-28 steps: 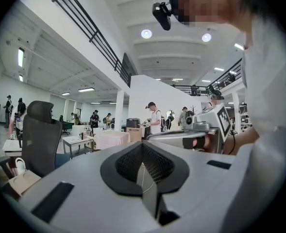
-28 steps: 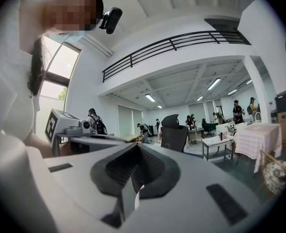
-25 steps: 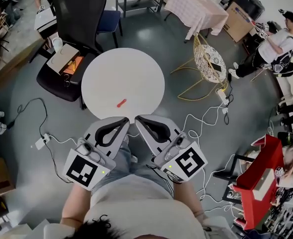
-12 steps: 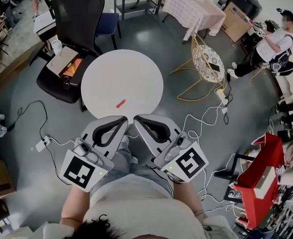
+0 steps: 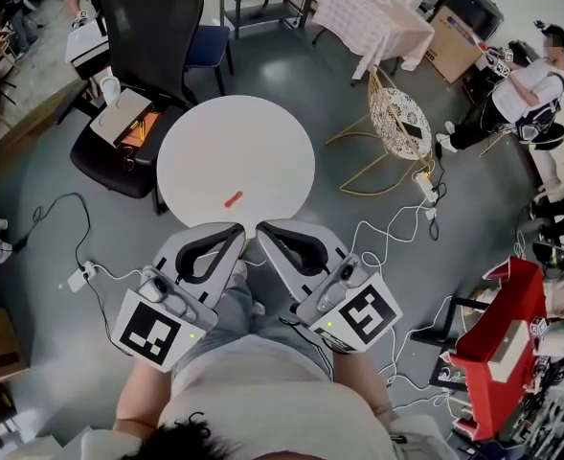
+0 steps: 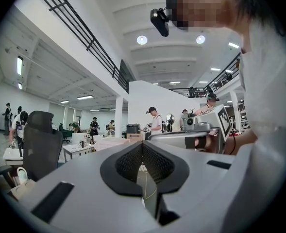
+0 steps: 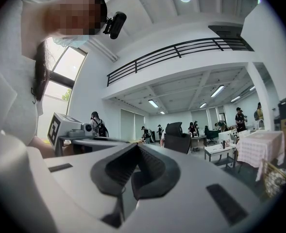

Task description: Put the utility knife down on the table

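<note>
The utility knife [image 5: 234,198], small and red, lies on the round white table [image 5: 205,142] near its front edge. Both grippers are held close to my body, just short of the table's near rim and apart from the knife. My left gripper [image 5: 242,229] is shut with nothing in it, its jaws meeting at the tips [image 6: 143,145]. My right gripper [image 5: 261,227] is shut and empty too [image 7: 137,147]. The two gripper views look up and out across the room and show neither table nor knife.
A black office chair [image 5: 147,36] with a box on its seat stands at the table's far left. A white wire chair [image 5: 403,123] is to the right. Cables [image 5: 396,223] trail on the grey floor. A red cart [image 5: 497,348] and a seated person [image 5: 511,94] are at the right.
The left gripper has drawn back slightly toward my body. The knife lies where it was and the right gripper has barely moved.
</note>
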The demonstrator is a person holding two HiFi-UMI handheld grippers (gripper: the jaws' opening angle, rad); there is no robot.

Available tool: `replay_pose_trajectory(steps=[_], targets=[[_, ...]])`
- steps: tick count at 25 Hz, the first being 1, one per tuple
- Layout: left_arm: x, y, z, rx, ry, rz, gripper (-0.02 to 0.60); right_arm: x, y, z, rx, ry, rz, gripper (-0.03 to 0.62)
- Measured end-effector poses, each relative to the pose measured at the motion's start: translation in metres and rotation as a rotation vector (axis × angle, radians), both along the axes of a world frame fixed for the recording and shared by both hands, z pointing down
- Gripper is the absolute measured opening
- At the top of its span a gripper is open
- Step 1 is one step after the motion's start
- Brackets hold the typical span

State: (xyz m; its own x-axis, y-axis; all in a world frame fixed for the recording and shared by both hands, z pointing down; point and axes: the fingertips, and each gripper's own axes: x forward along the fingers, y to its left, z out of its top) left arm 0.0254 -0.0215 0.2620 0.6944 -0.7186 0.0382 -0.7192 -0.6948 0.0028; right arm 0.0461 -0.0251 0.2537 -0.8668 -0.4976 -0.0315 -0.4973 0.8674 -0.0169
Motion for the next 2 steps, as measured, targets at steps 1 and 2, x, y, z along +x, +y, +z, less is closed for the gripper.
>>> replay_pose_trajectory(steps=[1,2], targets=[[-0.0008,0.0003,0.0002,0.001,-0.002,0.0,0.009,-0.0009,0.0003,-0.0002,0.0,-0.001,-0.001,0.008],[-0.0016,0.0005,0.0004,0.003,-0.003,-0.001,0.009,-0.0018,0.0006,-0.0003,0.0,-0.002,-0.001,0.008]])
